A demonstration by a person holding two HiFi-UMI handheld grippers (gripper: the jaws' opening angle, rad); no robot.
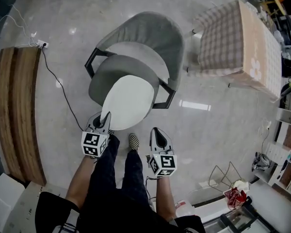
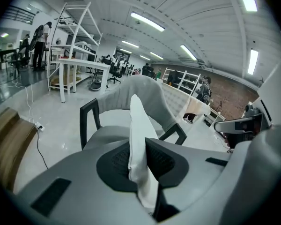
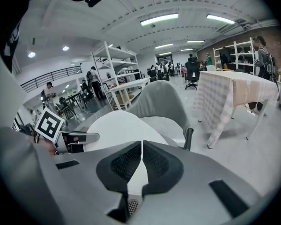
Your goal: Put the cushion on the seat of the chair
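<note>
Nearest, the person's legs [image 1: 119, 178] stand between 2 grippers. The left gripper [image 1: 105, 118] is clamped on the near edge of the white cushion [image 1: 128, 101]. It holds the cushion tilted over the front of the grey chair [image 1: 157, 35], probably so it can drop flat onto the seat [image 1: 136, 52]. The right gripper [image 1: 157, 132], closed on nothing, hangs just beside the cushion. Farther off is a checked-cloth table [image 1: 233, 38].

Your left gripper [image 1: 103, 124], lower left of centre, clamps the cushion [image 1: 128, 101] by its edge. Your right gripper [image 1: 157, 134], just right of it, has its jaws together, empty.
</note>
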